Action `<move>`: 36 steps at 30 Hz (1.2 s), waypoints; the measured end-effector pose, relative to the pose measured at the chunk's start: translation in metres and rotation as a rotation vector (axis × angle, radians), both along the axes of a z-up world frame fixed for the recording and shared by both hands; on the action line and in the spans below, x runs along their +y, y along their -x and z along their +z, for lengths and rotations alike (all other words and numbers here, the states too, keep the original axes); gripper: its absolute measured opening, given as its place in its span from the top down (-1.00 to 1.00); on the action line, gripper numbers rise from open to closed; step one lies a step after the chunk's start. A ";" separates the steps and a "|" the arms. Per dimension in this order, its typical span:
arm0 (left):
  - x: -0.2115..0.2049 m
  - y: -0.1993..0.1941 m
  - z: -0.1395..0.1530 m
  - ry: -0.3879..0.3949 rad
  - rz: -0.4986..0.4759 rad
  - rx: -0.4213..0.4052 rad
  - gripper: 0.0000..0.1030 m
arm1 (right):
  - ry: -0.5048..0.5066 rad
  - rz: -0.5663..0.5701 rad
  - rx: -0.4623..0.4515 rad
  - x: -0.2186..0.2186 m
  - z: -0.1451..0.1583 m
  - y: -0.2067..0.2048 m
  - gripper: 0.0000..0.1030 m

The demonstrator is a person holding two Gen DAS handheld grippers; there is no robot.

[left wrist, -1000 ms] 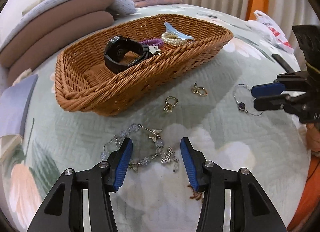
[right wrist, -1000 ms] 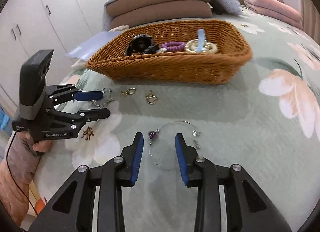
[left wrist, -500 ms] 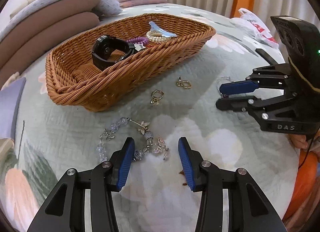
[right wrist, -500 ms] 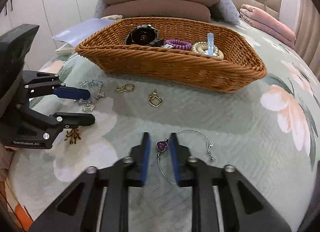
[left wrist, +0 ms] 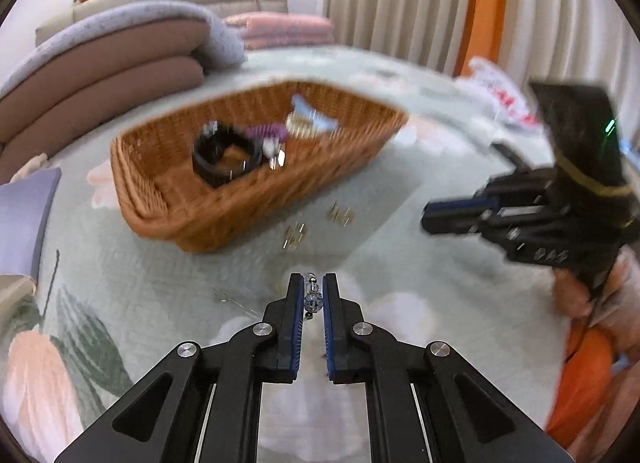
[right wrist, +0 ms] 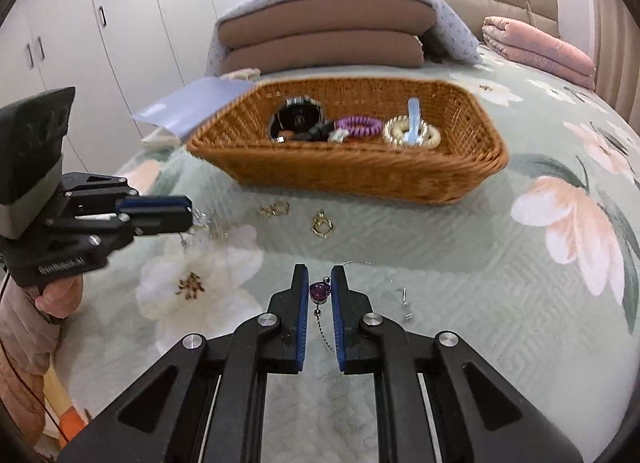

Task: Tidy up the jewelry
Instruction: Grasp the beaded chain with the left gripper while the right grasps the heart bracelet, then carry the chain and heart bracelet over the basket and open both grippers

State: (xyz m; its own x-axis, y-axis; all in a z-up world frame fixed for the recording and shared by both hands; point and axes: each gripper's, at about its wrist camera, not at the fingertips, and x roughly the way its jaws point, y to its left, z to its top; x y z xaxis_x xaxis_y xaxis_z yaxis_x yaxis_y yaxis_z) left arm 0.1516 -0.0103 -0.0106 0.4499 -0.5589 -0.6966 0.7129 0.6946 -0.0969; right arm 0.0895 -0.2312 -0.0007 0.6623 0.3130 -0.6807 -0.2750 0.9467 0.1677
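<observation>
My left gripper (left wrist: 313,287) is shut on the clear beaded bracelet (left wrist: 313,301) and holds it above the bedspread; it also shows in the right wrist view (right wrist: 176,215). My right gripper (right wrist: 320,281) is shut on the purple heart pendant (right wrist: 319,290) of a thin silver bracelet whose chain (right wrist: 404,299) trails on the bed; it also shows in the left wrist view (left wrist: 448,217). The wicker basket (right wrist: 360,179) holds a black watch (right wrist: 296,121), a purple coil band (right wrist: 358,126), a pearl bracelet (right wrist: 412,137) and a blue clip.
Two gold earrings (right wrist: 274,209) (right wrist: 322,225) lie on the floral bedspread in front of the basket; they also show in the left wrist view (left wrist: 296,237). Stacked brown cushions (right wrist: 320,43) and a pink blanket (right wrist: 536,49) lie behind. A blue booklet (right wrist: 192,105) lies left of the basket.
Both grippers have closed: the left on the beaded bracelet, the right on the purple pendant. Both have lifted off the bed, and the left view is blurred with motion.
</observation>
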 end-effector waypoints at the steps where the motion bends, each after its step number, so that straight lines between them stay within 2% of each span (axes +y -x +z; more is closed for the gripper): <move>1: 0.002 0.002 0.009 0.028 -0.004 -0.008 0.83 | -0.007 0.000 -0.009 -0.001 0.005 0.001 0.74; 6: 0.005 0.014 0.050 0.135 -0.033 -0.065 0.83 | -0.038 -0.002 -0.080 -0.008 0.040 0.000 0.74; 11: -0.004 0.013 0.077 0.182 -0.041 -0.123 0.83 | -0.046 -0.020 -0.156 -0.018 0.075 -0.020 0.74; 15: -0.012 -0.003 0.092 0.211 0.011 -0.152 0.83 | -0.033 -0.038 -0.215 -0.024 0.097 -0.050 0.74; 17: -0.013 -0.016 0.094 0.255 0.042 -0.149 0.83 | -0.034 -0.046 -0.214 -0.026 0.100 -0.066 0.74; 20: -0.015 -0.043 0.089 0.326 0.110 -0.115 0.83 | -0.040 -0.057 -0.197 -0.029 0.100 -0.092 0.74; 25: -0.014 -0.082 0.074 0.381 0.216 -0.050 0.83 | -0.041 -0.077 -0.140 -0.026 0.080 -0.127 0.74; 30: -0.016 -0.104 0.057 0.362 0.279 -0.024 0.83 | -0.034 -0.088 -0.082 -0.021 0.057 -0.152 0.74; 36: -0.015 -0.113 0.043 0.329 0.312 -0.013 0.82 | -0.039 -0.106 -0.046 -0.023 0.039 -0.162 0.73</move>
State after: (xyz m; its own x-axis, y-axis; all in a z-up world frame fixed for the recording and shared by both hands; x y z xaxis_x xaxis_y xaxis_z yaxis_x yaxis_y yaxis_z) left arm 0.2642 -0.0257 0.0320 0.6396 -0.5860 -0.4975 0.4769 0.8101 -0.3410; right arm 0.2515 -0.2537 0.0384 0.7235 0.2653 -0.6373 -0.1821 0.9639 0.1945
